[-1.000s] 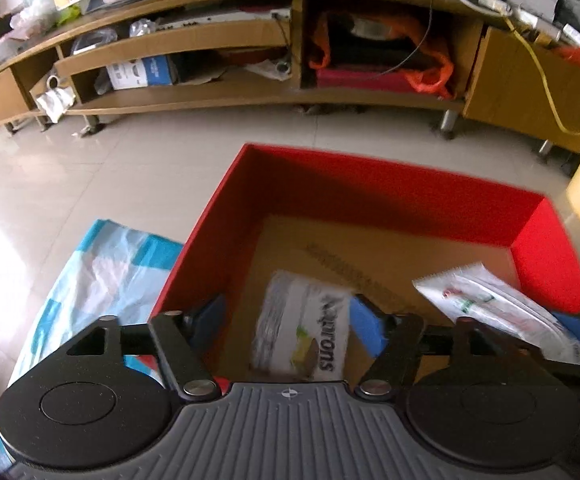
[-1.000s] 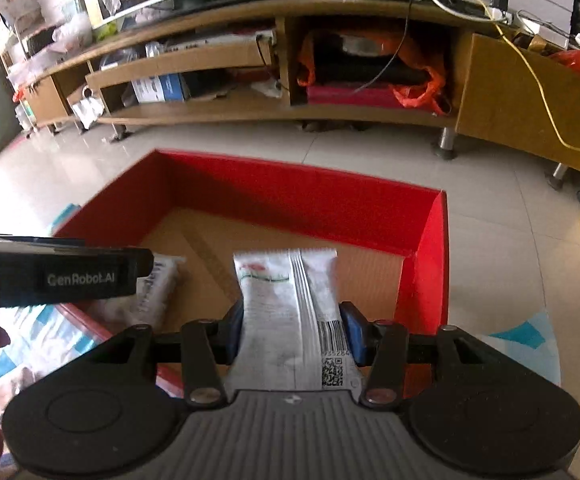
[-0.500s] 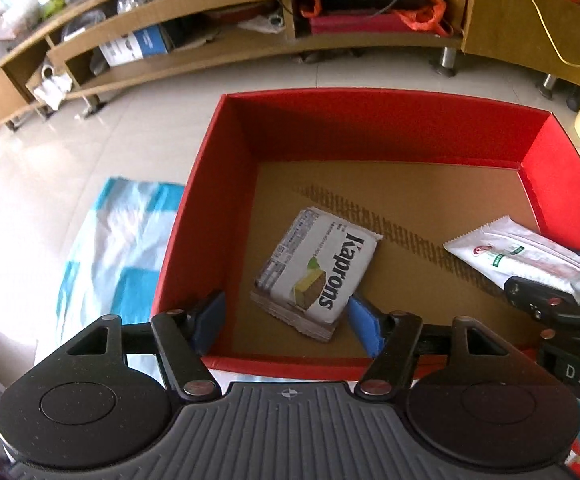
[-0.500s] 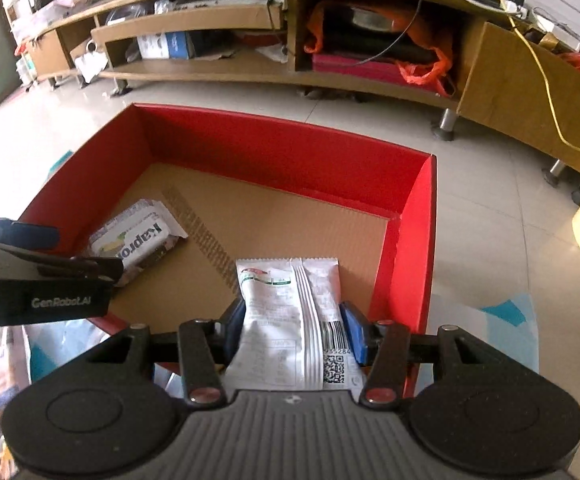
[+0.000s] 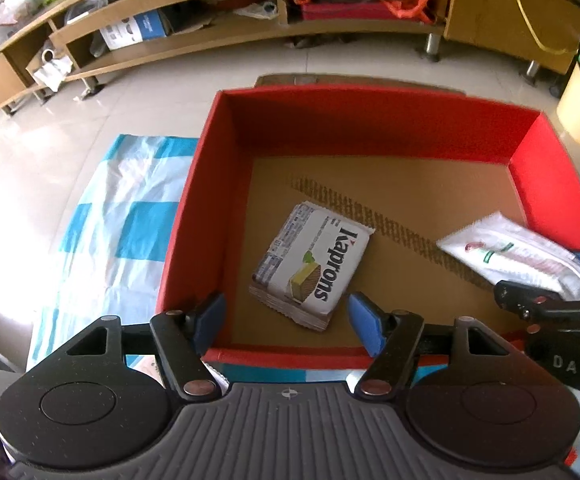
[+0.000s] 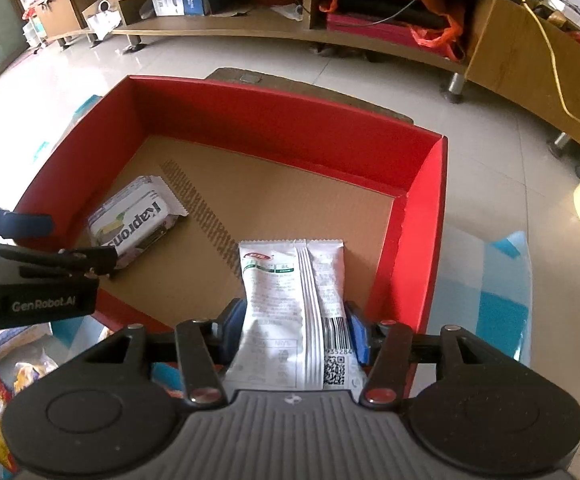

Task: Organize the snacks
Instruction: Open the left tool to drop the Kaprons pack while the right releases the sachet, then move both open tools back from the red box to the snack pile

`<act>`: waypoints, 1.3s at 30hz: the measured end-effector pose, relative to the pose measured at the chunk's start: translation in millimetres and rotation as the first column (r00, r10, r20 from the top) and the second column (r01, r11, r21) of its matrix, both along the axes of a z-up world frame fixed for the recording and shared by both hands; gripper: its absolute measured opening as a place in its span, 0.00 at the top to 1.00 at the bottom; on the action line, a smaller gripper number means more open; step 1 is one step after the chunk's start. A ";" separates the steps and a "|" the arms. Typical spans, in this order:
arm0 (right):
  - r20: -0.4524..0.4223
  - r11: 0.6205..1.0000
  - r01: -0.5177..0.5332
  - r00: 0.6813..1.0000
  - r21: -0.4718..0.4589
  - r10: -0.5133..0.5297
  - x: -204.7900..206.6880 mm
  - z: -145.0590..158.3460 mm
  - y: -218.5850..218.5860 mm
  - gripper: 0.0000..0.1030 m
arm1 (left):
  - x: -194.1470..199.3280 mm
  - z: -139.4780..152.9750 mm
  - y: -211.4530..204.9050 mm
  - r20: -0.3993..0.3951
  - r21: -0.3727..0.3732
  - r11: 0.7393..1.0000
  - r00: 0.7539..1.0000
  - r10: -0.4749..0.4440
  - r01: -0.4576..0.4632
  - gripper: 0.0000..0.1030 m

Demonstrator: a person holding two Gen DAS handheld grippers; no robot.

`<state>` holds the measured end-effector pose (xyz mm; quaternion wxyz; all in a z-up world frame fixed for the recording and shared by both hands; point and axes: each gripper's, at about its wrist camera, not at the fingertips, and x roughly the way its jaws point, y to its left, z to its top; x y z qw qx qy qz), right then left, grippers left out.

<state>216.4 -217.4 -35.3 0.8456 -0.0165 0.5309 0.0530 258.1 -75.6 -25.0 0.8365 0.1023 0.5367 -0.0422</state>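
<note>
Nearest us in the right wrist view, our right gripper has its blue pads against the sides of a white sachet. Its jaws have just been opening a little, yet the packet is between them and looks pinched at its lower end, the free end reaching forward over the floor of the red box, close to its right wall. We judge the sachet light and floppy, with slick film that could slide out of a loosening grip. It is best held across its narrow width near one sealed end, as now.

In the left wrist view, our left gripper stands apart and empty above the box's near wall. Its jaws have just been opening too, with nothing between the pads.

Just beyond it, a wafer pack lies flat on the cardboard floor, left of centre and well apart from the sachet. It looks like a firm, light block in glossy wrap with brittle contents. We would take it across its short sides, gently.

The box rests on a blue checked cloth on the floor. Farther off stands a low wooden cabinet, cluttered.
</note>
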 end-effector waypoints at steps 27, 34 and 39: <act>0.168 0.997 0.040 0.984 0.071 -0.052 -71.9 51.2 1.1 0.39 | -71.1 45.9 43.6 0.053 -0.130 0.990 0.997 0.056 -0.049 0.15; 0.160 0.997 -0.004 0.987 0.074 -0.008 -95.1 50.2 19.9 0.39 | -97.7 41.5 68.6 0.031 -0.122 0.989 0.996 0.082 -0.078 0.15; 0.139 0.997 -0.020 0.990 0.073 0.010 -109.9 44.4 28.1 0.39 | -117.4 32.8 88.3 -0.002 -0.109 0.988 0.994 0.105 -0.105 0.14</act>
